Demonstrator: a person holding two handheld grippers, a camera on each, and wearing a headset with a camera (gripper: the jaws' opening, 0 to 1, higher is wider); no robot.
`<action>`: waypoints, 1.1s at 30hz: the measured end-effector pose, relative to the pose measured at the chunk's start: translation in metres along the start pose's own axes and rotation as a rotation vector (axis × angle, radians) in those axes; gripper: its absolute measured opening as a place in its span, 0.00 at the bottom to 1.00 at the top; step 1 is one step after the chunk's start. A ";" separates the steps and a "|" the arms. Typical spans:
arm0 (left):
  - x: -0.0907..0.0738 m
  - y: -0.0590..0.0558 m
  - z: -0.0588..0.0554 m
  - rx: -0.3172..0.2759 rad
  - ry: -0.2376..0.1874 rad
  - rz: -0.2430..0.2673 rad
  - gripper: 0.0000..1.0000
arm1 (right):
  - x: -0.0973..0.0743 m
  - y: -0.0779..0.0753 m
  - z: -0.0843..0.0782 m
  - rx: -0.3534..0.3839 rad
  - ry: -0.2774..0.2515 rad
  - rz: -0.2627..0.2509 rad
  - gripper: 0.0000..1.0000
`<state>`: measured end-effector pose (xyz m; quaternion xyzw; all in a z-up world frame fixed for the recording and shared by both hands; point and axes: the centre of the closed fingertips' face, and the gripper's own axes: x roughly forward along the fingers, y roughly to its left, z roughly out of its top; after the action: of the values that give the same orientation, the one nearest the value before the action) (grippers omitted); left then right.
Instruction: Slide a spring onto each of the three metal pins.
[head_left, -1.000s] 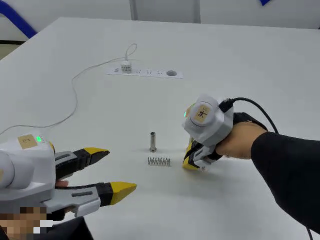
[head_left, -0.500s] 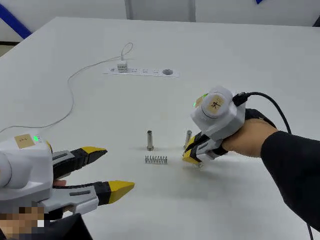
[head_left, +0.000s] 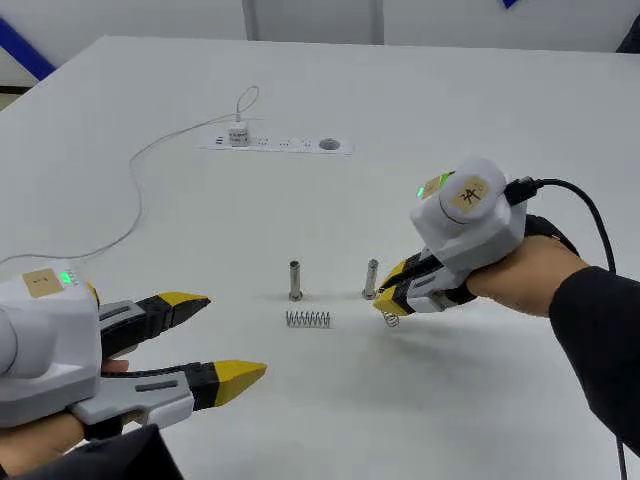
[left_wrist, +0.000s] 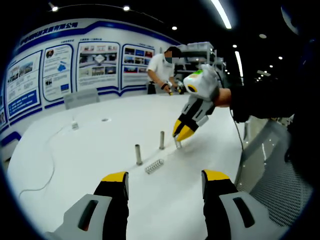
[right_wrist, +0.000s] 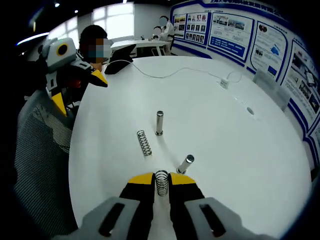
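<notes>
Two short metal pins stand upright on the white table, one (head_left: 295, 280) on the left and one (head_left: 371, 278) to its right. A loose spring (head_left: 308, 319) lies flat just in front of the left pin. My right gripper (head_left: 395, 303) hovers just right of the right pin, shut on a second spring (head_left: 390, 318) that pokes out between its yellow tips. In the right gripper view the held spring (right_wrist: 161, 182) stands between the jaws, with the near pin (right_wrist: 185, 163) just beyond. My left gripper (head_left: 232, 337) is open near the front left.
A white power strip (head_left: 275, 144) with a plug (head_left: 238, 135) and a thin cable (head_left: 138, 195) lies at the back of the table. A person (left_wrist: 162, 70) stands far behind the table in the left gripper view.
The right gripper has risen from the table and moved right with a spring in its jaws, uncovering the second pin. The left gripper has stayed put.
</notes>
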<state>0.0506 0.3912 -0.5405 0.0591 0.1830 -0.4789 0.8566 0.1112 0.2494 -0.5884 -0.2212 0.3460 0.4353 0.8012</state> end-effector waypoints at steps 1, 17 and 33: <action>0.000 0.000 0.000 0.000 0.000 0.000 0.60 | -0.003 -0.001 0.002 0.007 -0.013 -0.003 0.12; 0.000 0.000 -0.001 -0.001 0.005 0.000 0.61 | -0.025 -0.015 0.041 0.055 -0.187 -0.060 0.12; 0.000 0.001 -0.001 -0.004 0.008 0.001 0.60 | -0.023 -0.037 0.057 0.154 -0.311 -0.119 0.12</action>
<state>0.0515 0.3920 -0.5421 0.0596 0.1873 -0.4778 0.8562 0.1539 0.2548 -0.5313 -0.1094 0.2363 0.3885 0.8839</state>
